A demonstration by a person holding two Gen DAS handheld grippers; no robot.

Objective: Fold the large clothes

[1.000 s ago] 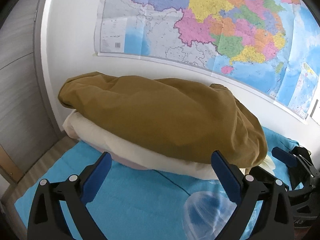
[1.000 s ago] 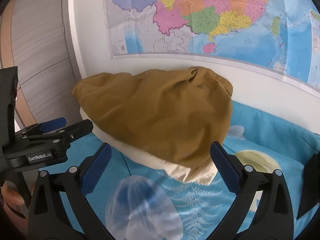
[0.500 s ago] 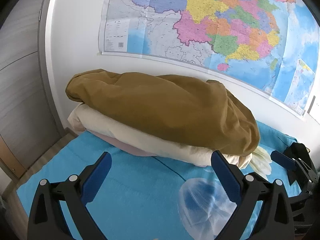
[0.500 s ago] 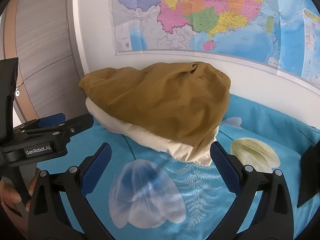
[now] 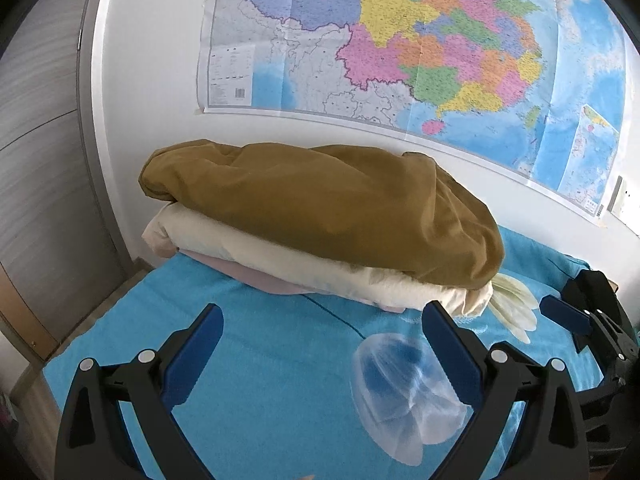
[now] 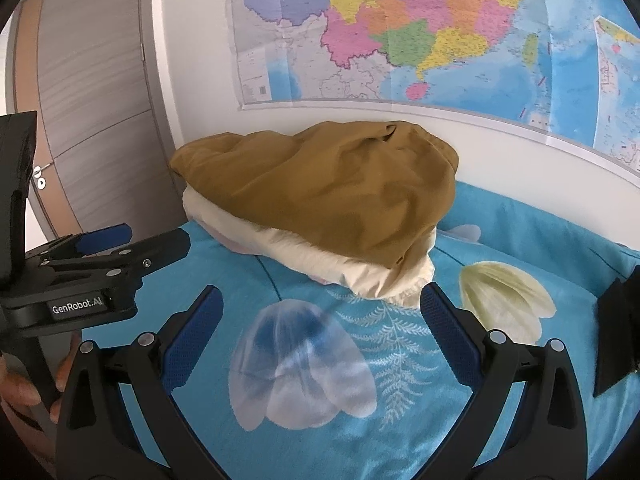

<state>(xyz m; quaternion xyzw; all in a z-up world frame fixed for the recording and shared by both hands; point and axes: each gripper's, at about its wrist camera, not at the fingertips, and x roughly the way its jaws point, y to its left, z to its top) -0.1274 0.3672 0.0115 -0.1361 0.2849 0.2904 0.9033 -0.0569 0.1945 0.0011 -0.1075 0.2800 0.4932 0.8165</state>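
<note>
A mustard-brown garment (image 5: 320, 208) lies folded on top of a cream one (image 5: 256, 248) and a pink one (image 5: 256, 280), stacked on the bed against the wall. The stack also shows in the right wrist view, brown (image 6: 320, 192) over cream (image 6: 360, 272). My left gripper (image 5: 320, 320) is open and empty, held short of the stack over the blue cover. My right gripper (image 6: 320, 300) is open and empty, also short of the stack. Each gripper shows at the edge of the other's view: the right one (image 5: 576, 320), the left one (image 6: 108, 252).
The bed has a blue cover (image 5: 260, 360) printed with jellyfish and ferns (image 6: 304, 360). A large map (image 5: 400, 40) hangs on the white wall behind. A grey wooden wardrobe (image 5: 36, 160) stands at the left by the bed's edge.
Both grippers have drawn back from the stack, which now looks smaller and farther. More blue cover shows in front of it. The clothes have not moved.
</note>
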